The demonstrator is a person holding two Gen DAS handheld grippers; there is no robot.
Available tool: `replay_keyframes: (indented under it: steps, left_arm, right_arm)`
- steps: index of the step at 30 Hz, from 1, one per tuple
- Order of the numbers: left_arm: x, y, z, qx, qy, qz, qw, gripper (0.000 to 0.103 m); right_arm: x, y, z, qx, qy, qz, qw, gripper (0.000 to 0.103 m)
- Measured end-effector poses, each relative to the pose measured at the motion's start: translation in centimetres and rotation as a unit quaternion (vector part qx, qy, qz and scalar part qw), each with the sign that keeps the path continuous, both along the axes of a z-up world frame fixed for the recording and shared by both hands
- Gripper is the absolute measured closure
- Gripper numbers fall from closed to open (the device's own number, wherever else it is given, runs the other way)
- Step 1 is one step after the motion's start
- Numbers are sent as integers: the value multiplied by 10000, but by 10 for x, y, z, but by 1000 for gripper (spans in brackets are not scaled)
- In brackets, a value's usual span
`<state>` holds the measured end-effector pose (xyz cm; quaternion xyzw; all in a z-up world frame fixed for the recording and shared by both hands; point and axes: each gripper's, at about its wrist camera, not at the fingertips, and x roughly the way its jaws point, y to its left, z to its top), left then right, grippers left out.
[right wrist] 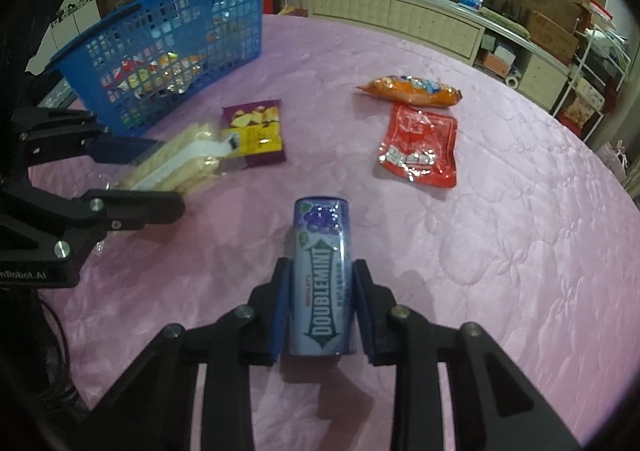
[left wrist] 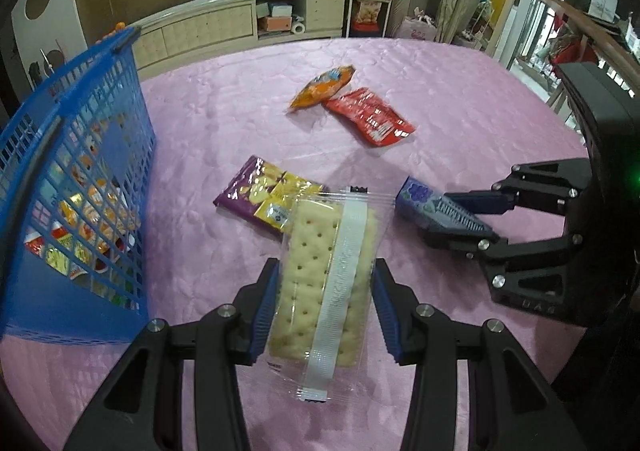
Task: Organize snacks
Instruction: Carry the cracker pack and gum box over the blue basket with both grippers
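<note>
A round table under a quilted pink cloth (right wrist: 500, 211) with a stitched flower pattern fills both views. On it stands a blue plastic lattice basket (right wrist: 168, 51), straight-walled with dark rim handles; glossy snack wrappers show through its grid.

Loose on the cloth lie four flat or puffed packets. A crinkled red foil packet (right wrist: 420, 147) lies flat just beside an orange pillow-shaped snack bag (right wrist: 412, 89); whether they touch cannot be told. Nearer the basket lies a purple and yellow snack packet (right wrist: 256, 131), glossy and rectangular.

The left gripper (left wrist: 326, 307), black with ribbed blue pads, pinches a clear film pack of pale, dimpled crackers (left wrist: 324, 283) by its long sides; a white crimped seam runs down the pack's middle. The pack's far end overlaps the purple packet in the left wrist view.

The right gripper (right wrist: 320, 299) has its pads pressed on both sides of a Doublemint gum container (right wrist: 322, 275), a smooth, rounded, purple-blue tube with a grape picture near its far end and a green and white logo. It lies along the fingers, near the middle of the table, well apart from the basket.
</note>
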<state>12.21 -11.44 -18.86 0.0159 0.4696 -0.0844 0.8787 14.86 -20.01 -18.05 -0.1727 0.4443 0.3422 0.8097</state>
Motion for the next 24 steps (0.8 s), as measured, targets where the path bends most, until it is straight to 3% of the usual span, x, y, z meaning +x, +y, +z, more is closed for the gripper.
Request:
replay_keyframes:
  steps: [6,17,24]
  left_arm:
    - [-10,-1,24,-31,-133,-83,9999,60]
    - [-40,17,102,-136,-890,-58,9959,60]
    - [-52,42,140,-6,-1280,27,9918,60]
  right_arm:
    - [-15,-3,37,204,-176,-301,9992,69]
    - [-45,12,121,531,-620,-445,9957,69]
    - [-51,38,165,661,-839,-437,9933,69]
